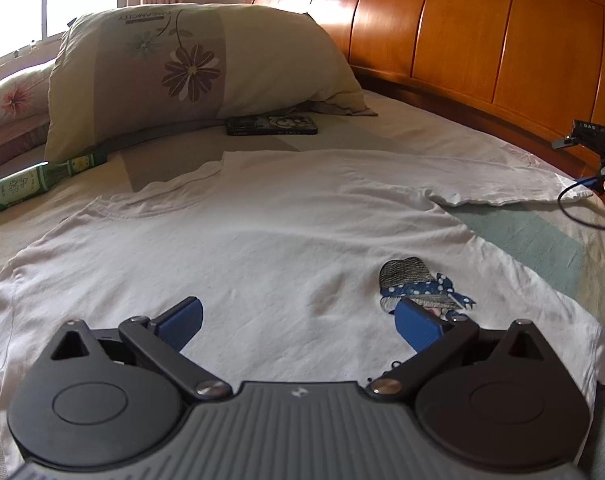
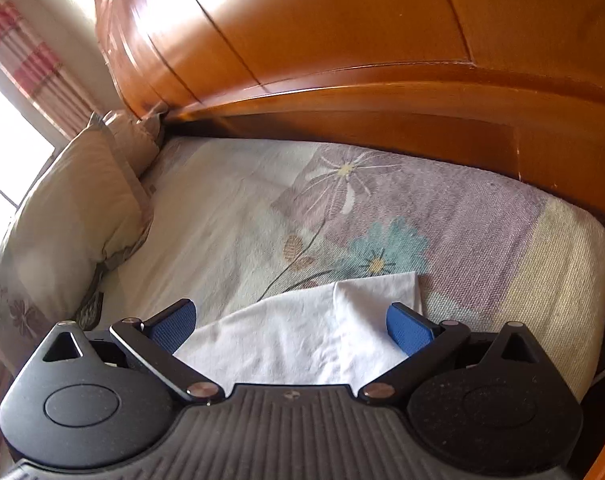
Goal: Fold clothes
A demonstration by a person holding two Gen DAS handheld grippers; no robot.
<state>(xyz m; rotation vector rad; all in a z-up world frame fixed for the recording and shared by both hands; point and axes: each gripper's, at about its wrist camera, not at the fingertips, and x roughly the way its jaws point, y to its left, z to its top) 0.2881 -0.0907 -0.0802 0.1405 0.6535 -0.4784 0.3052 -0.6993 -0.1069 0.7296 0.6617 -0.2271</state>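
A white T-shirt (image 1: pixel 262 240) lies spread flat on the bed, collar at the left, with a small hat-and-bow print (image 1: pixel 420 284) on it. My left gripper (image 1: pixel 298 322) hovers open over the shirt's body, nothing between its blue pads (image 1: pixel 184 320). In the right wrist view, a white sleeve (image 2: pixel 322 328) of the shirt lies on the flowered sheet. My right gripper (image 2: pixel 290 324) stands open just above it, one pad on each side. The right gripper's body (image 1: pixel 590 140) shows at the far right edge of the left wrist view.
A flowered pillow (image 1: pixel 190 68) leans at the head of the bed before the wooden headboard (image 1: pixel 462 32). A green bottle (image 1: pixel 34 184) lies at the left, a dark phone case (image 1: pixel 272 125) beside the pillow. The mattress edge (image 2: pixel 574 280) drops off at right.
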